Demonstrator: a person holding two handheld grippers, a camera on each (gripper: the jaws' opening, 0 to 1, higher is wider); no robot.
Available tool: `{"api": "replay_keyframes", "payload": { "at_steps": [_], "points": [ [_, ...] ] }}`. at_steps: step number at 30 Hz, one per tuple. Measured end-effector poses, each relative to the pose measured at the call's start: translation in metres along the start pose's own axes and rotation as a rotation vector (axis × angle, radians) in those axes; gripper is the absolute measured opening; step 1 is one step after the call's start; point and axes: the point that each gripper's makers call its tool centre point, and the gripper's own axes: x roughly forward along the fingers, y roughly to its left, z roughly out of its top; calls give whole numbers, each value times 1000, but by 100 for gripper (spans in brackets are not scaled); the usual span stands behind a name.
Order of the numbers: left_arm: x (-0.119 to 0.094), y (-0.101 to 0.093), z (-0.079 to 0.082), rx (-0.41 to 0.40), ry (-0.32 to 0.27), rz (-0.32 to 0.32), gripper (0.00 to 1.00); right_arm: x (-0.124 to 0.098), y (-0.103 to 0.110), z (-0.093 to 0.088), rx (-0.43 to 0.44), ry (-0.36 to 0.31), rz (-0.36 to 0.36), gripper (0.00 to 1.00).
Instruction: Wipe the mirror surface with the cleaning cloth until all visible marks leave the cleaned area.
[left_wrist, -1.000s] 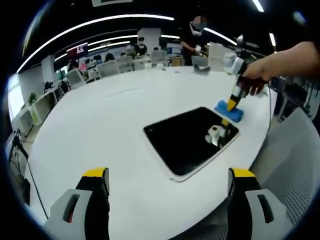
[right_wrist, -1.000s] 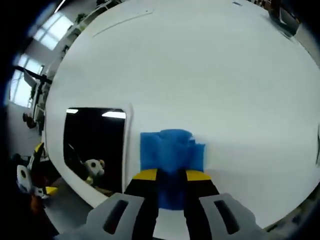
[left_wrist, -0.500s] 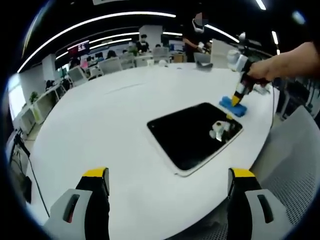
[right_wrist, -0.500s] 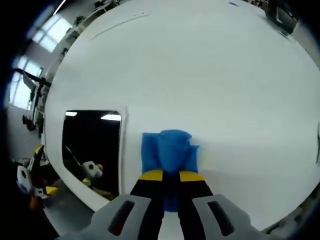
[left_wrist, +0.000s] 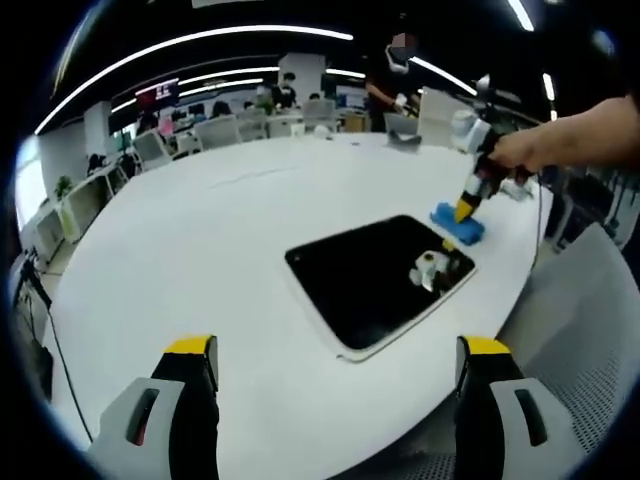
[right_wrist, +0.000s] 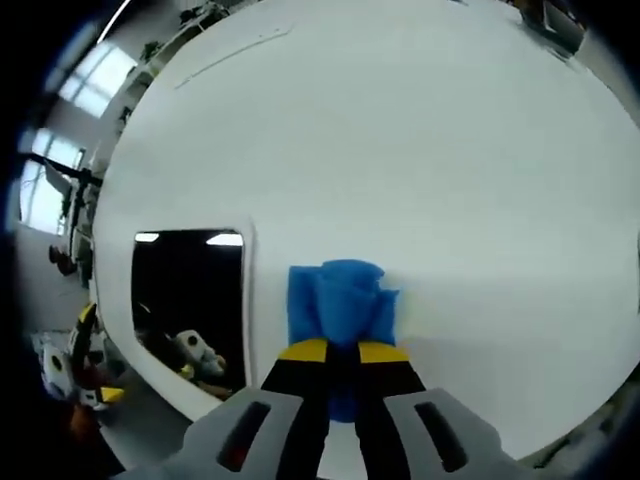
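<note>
A dark rectangular mirror (left_wrist: 375, 277) with a pale rim lies flat on the white round table (left_wrist: 200, 240). It reflects a gripper and ceiling lights. In the right gripper view the mirror (right_wrist: 190, 290) lies left of a blue cleaning cloth (right_wrist: 340, 300). My right gripper (right_wrist: 342, 352) is shut on the near edge of that cloth, which rests on the table just beside the mirror's rim. The left gripper view shows the blue cloth (left_wrist: 458, 224) with the right gripper (left_wrist: 467, 209) held down onto it by a hand. My left gripper (left_wrist: 335, 350) stands open over the near table edge, holding nothing.
The table's near edge (left_wrist: 430, 420) curves off to a grey floor at the right. Behind the table is an office with desks, chairs and several people (left_wrist: 280, 95). Small objects (left_wrist: 402, 138) sit at the table's far side.
The right gripper's jaws closed tighter on the blue cloth between the earliest frame and now. The left view wobbled slightly; mirror and cloth stay where they were.
</note>
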Motion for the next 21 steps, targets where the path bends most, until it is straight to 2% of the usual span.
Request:
{"api": "replay_keyframes", "payload": {
  "at_steps": [3, 5, 10, 14, 21],
  "points": [
    [0, 1, -1, -3, 6, 6, 99, -6, 0, 3, 9, -8, 4, 3],
    [-1, 3, 0, -27, -2, 17, 99, -10, -1, 3, -20, -5, -20, 3],
    [0, 1, -1, -34, 7, 4, 99, -23, -1, 13, 4, -24, -9, 3],
    [1, -1, -2, -29, 13, -5, 99, -25, -3, 20, 35, -19, 8, 3],
    [2, 0, -4, -22, 25, 2, 99, -29, -3, 26, 13, -21, -8, 3]
  ]
}}
